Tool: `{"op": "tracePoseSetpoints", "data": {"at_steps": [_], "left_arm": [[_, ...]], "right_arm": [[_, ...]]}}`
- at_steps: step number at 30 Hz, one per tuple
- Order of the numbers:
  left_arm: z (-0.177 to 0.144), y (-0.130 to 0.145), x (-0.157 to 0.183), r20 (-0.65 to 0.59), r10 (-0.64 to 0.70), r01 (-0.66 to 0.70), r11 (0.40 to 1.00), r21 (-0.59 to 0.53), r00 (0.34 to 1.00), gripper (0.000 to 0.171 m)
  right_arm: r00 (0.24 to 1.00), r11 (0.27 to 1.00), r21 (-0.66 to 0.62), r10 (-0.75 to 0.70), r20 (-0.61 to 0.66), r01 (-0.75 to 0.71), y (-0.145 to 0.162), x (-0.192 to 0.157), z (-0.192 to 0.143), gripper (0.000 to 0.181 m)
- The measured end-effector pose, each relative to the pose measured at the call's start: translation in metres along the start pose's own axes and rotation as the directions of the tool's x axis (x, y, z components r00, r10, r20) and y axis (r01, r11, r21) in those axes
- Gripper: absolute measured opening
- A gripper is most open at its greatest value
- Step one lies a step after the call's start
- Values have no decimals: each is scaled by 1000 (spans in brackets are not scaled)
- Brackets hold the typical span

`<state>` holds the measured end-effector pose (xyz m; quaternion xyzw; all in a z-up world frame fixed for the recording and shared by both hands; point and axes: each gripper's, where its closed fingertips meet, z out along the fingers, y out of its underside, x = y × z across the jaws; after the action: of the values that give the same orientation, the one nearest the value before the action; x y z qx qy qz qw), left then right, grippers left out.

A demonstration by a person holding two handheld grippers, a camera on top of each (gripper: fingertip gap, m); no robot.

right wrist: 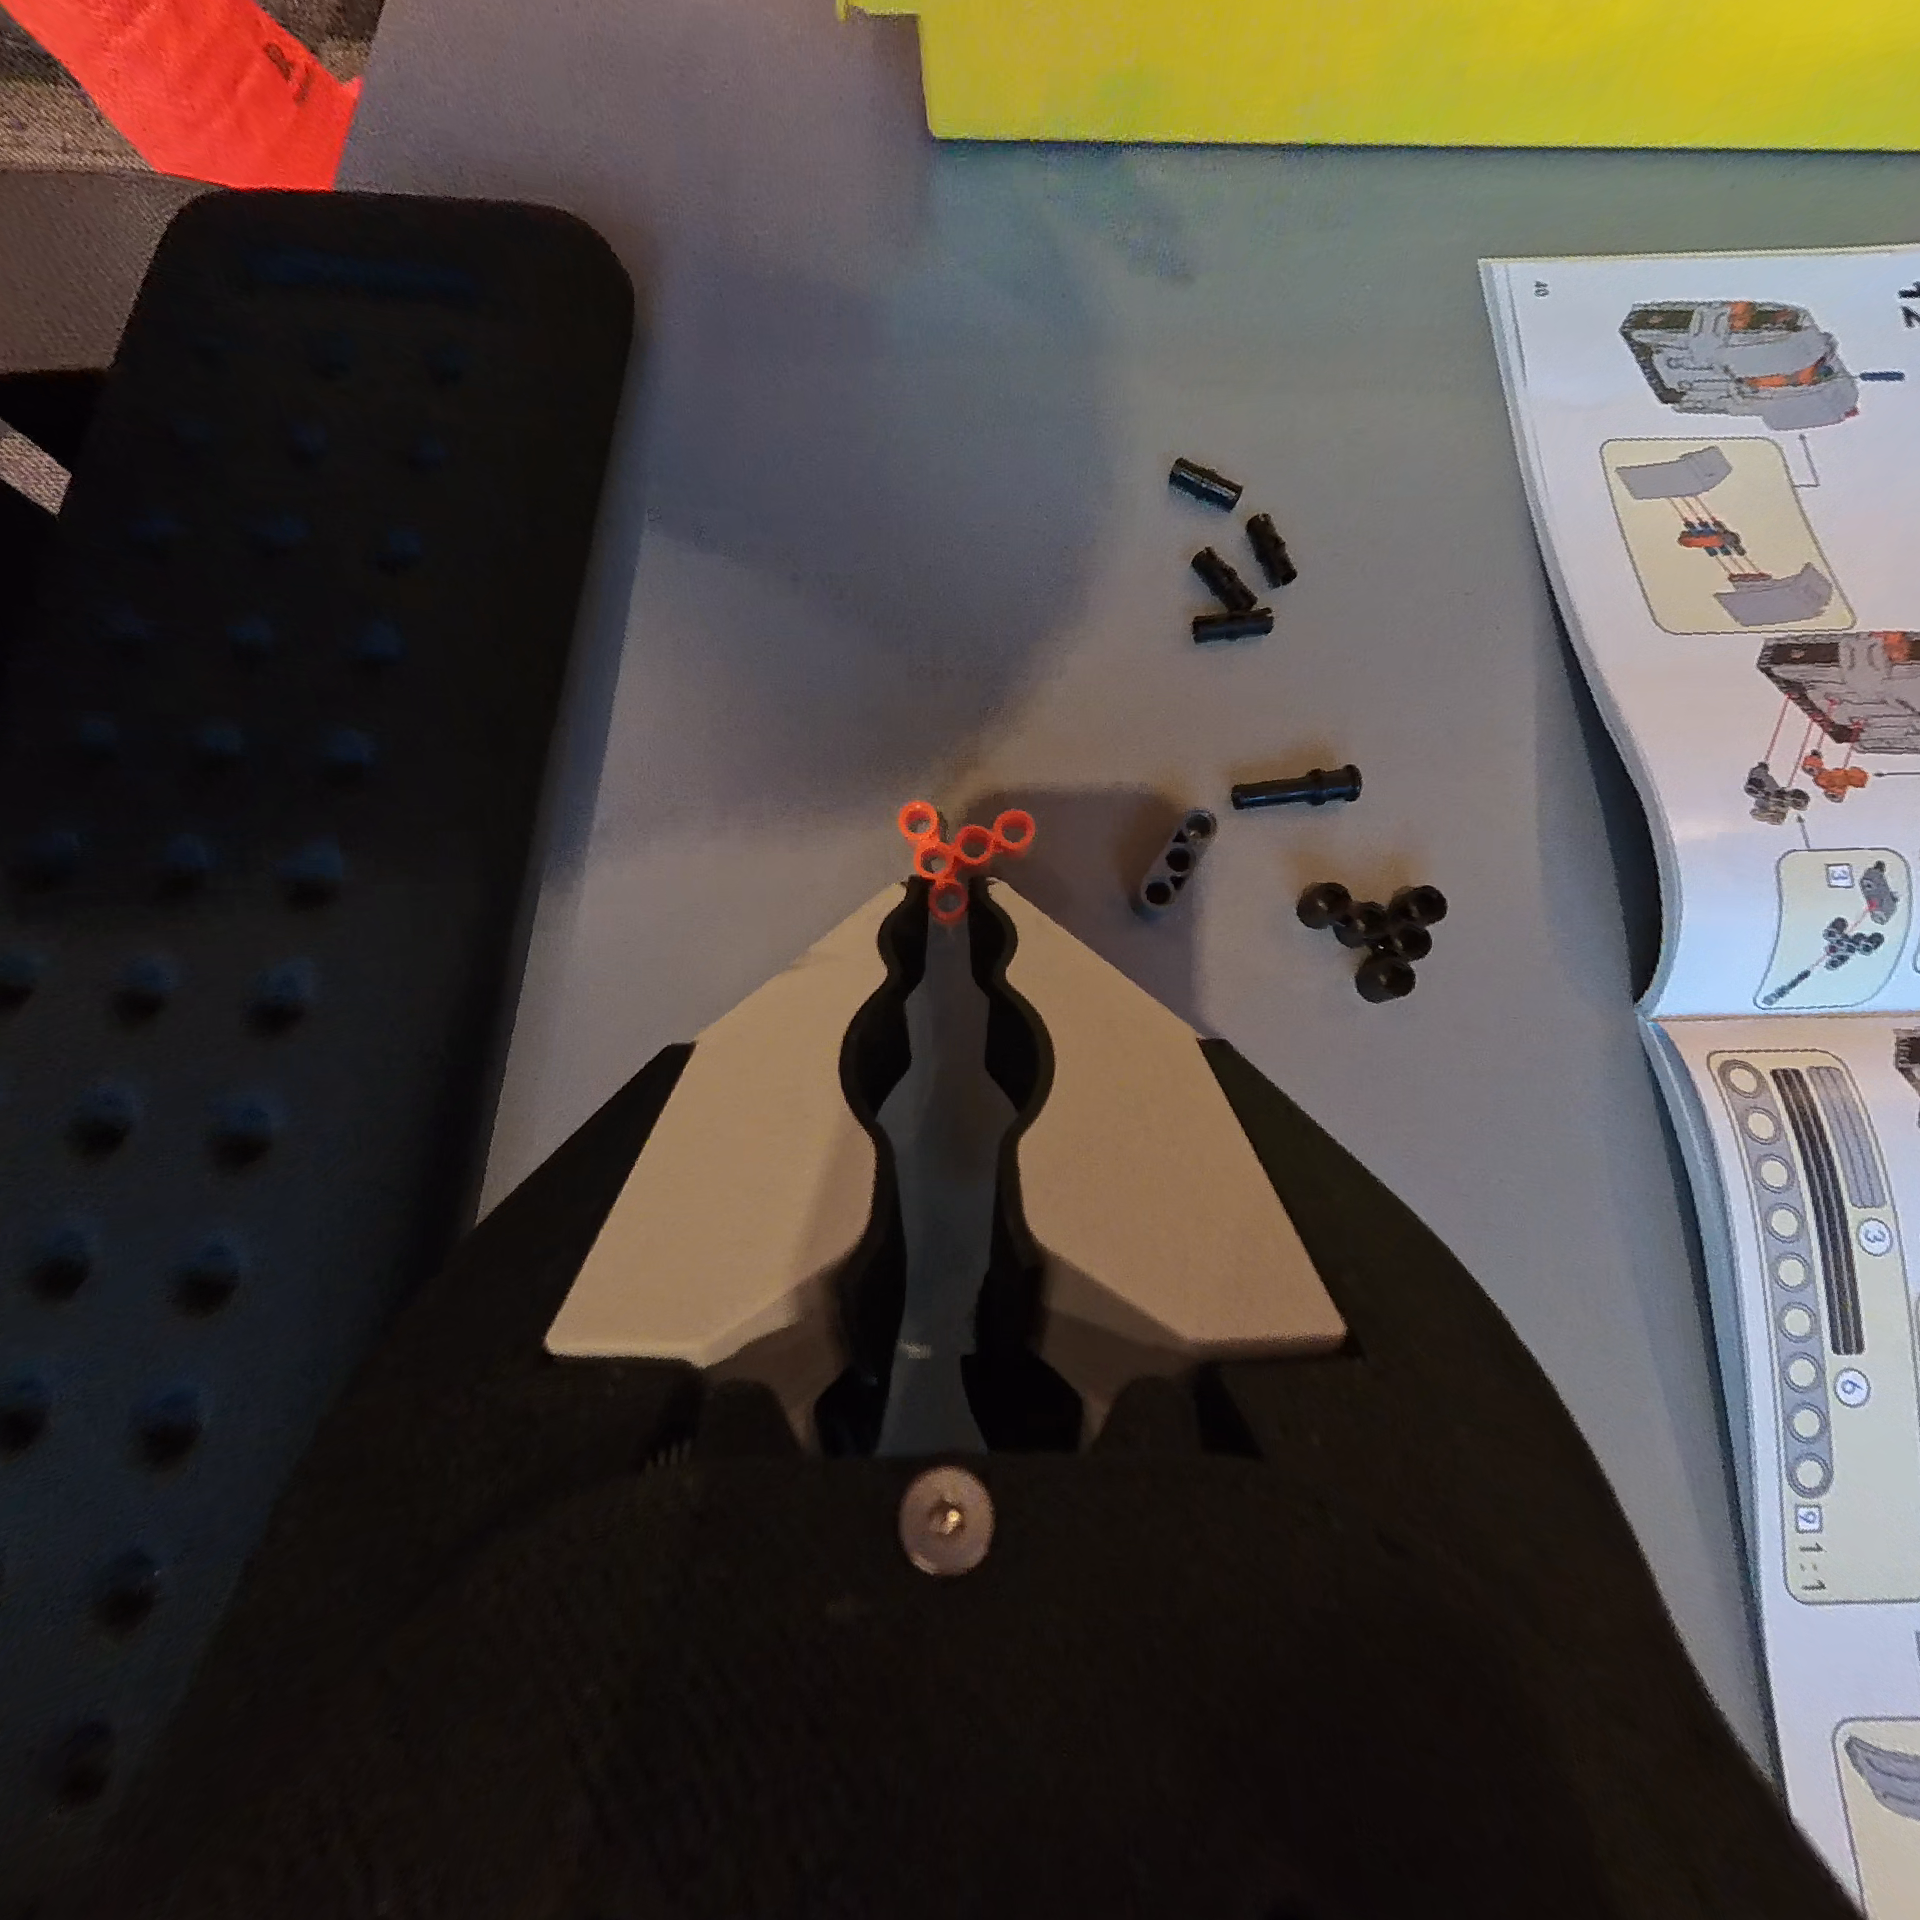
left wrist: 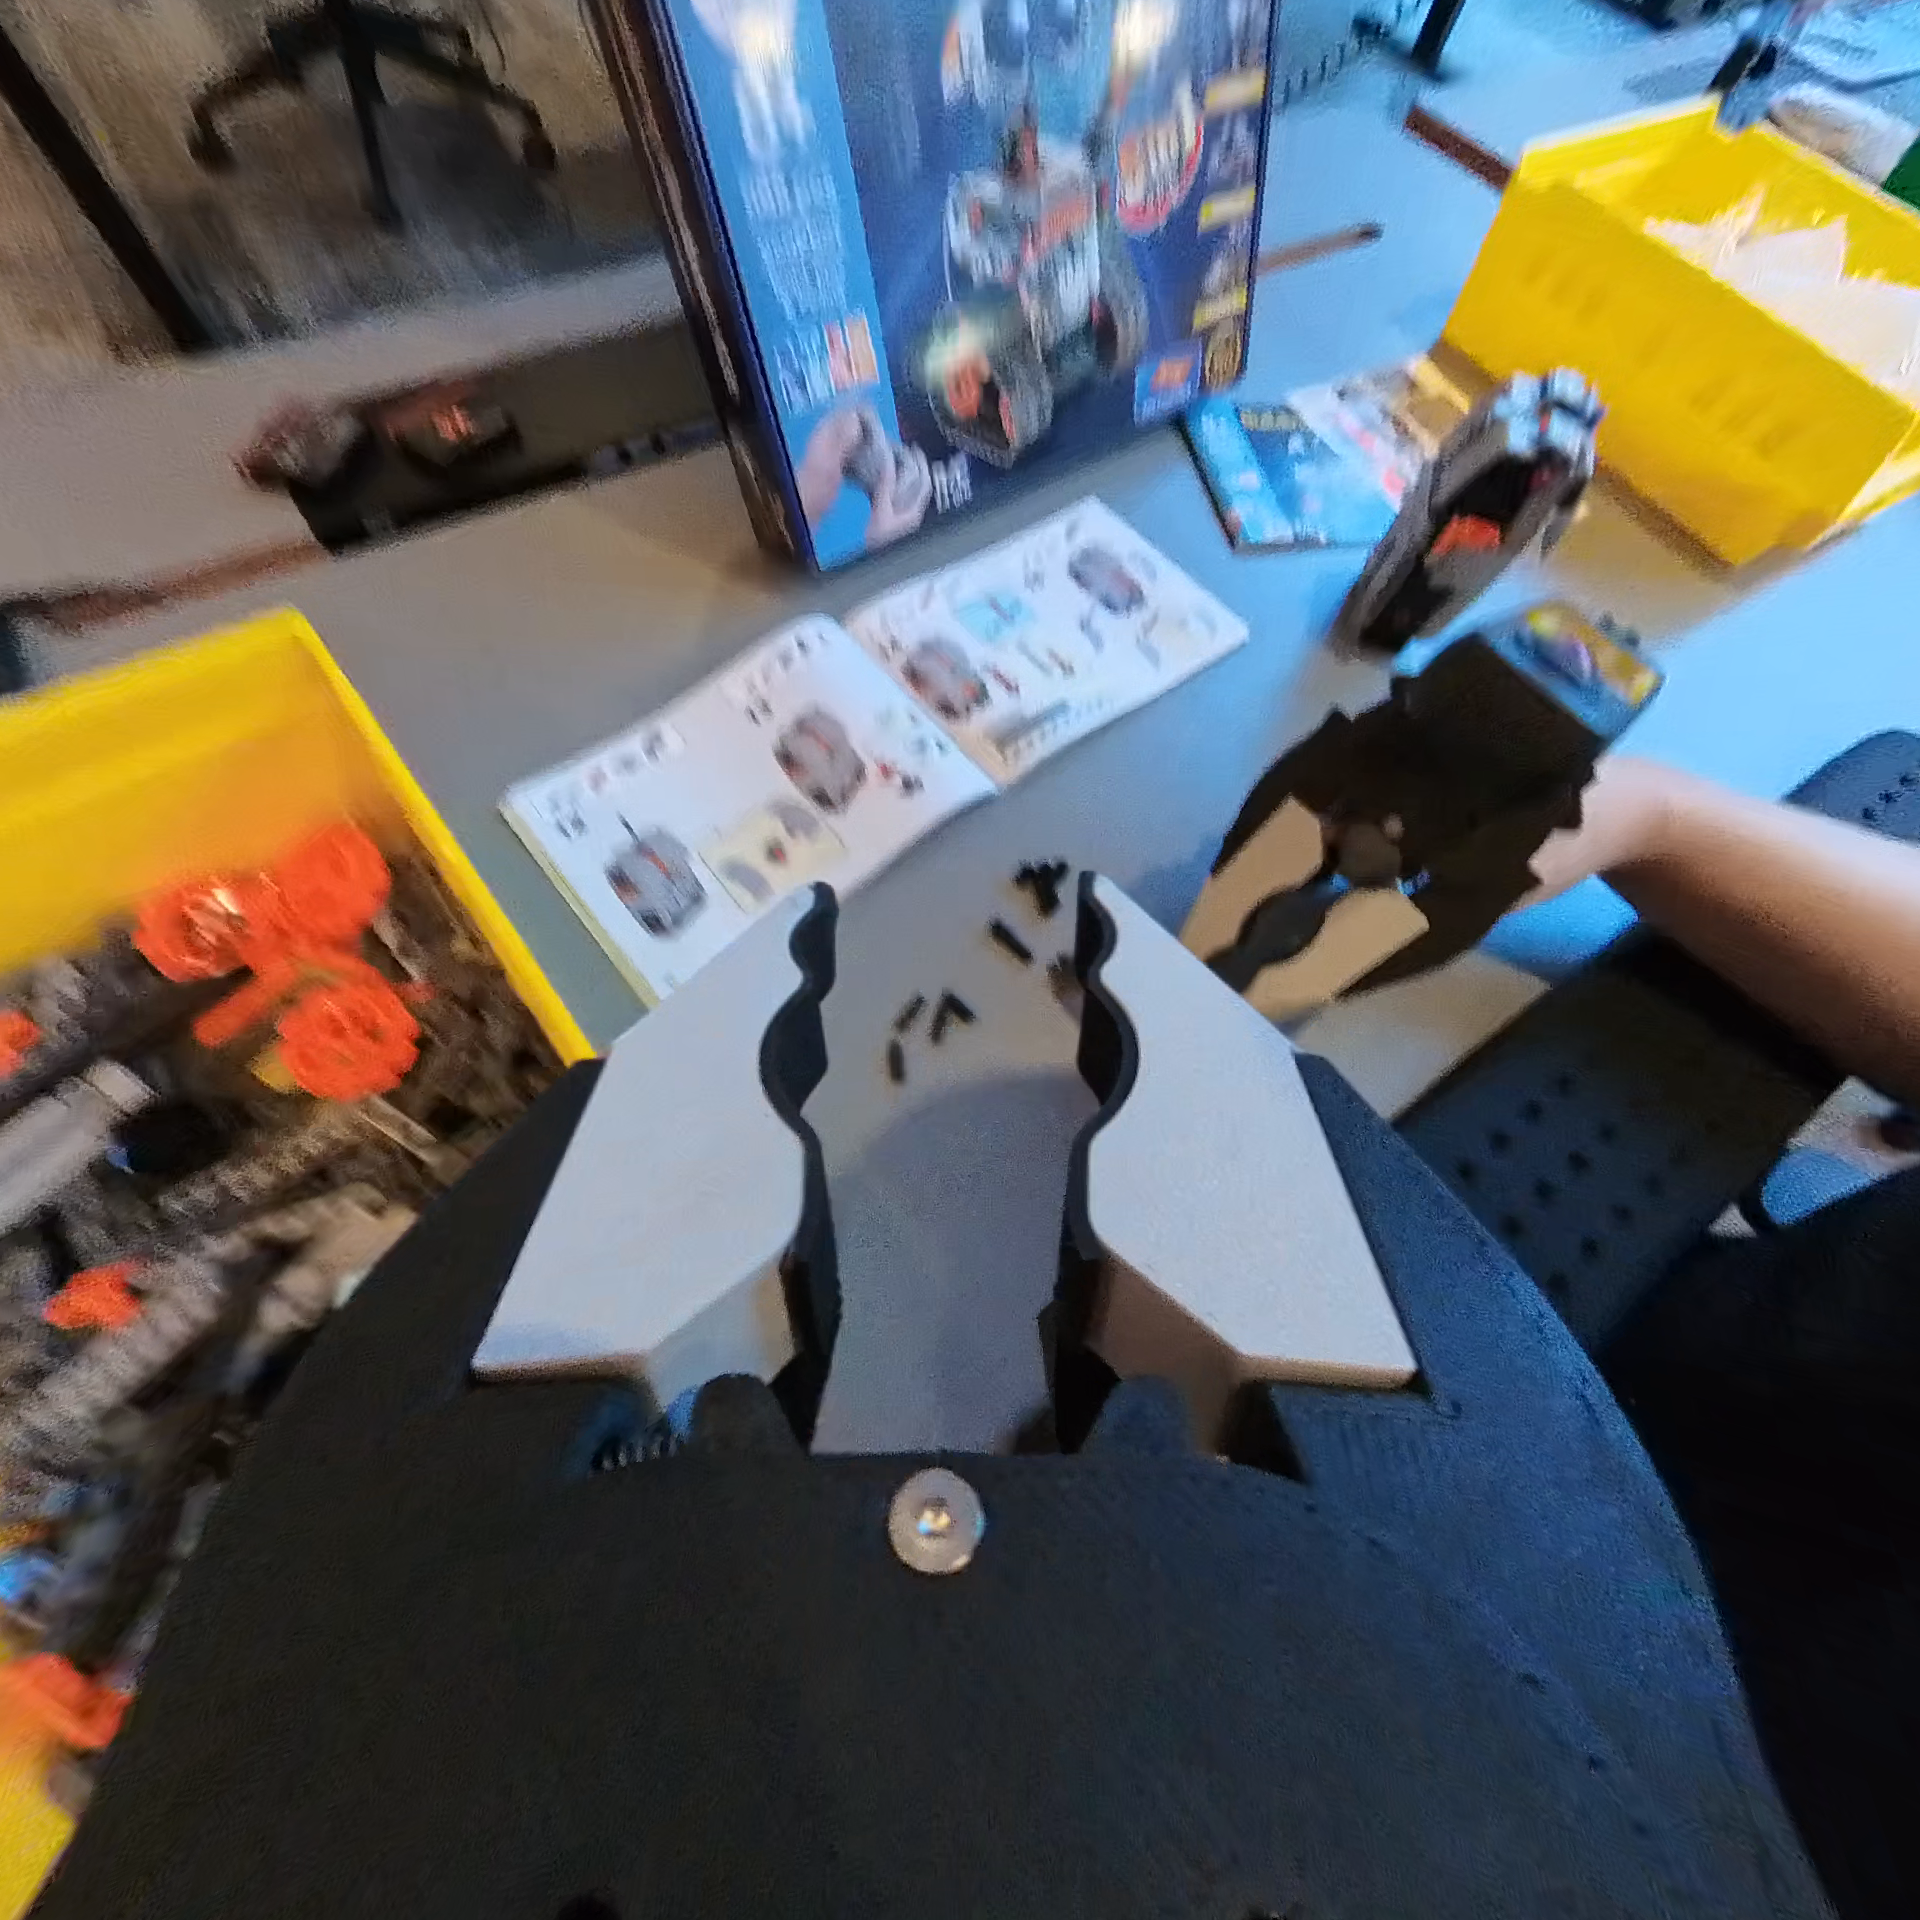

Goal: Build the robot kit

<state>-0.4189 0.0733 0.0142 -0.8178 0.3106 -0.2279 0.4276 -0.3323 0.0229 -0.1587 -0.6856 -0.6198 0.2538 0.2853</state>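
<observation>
My right gripper (right wrist: 948,896) is pinched nearly shut on one ring of the small orange plastic connector with four round holes (right wrist: 961,854), which juts past my fingertips over the grey tabletop (right wrist: 831,468). My left gripper (left wrist: 951,914) hangs wide and empty above the scattered short black plastic pins (left wrist: 940,1013). The hold looks thin to me, so I'd keep steady pressure and avoid twisting.

place: office-like workroom | evidence: grey table (left wrist: 582,623), office chair (left wrist: 353,114), yellow parts bins (left wrist: 1662,343)
</observation>
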Motion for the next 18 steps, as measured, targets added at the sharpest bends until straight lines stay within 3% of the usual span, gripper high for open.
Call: {"op": "tracePoseSetpoints", "data": {"at_steps": [5,8,12,18], "left_arm": [[26,66,26,-3,-46,46,995,-87,999,37],[48,92,31,41,-16,20,995,-102,999,40],[67,102,32,87,44,-35,994,-104,995,35],[86,124,4,224,69,-13,970,-241,972,27]], "right_arm": [[1000,1000,1,4,11,-4,3,1,5,6],[1000,1000,17,11,18,-11,2,2,5,6],[1000,1000,11,-15,-14,15,2,4,2,17],[997,999,44,-7,-74,10,-5,12,-20,17]]}}
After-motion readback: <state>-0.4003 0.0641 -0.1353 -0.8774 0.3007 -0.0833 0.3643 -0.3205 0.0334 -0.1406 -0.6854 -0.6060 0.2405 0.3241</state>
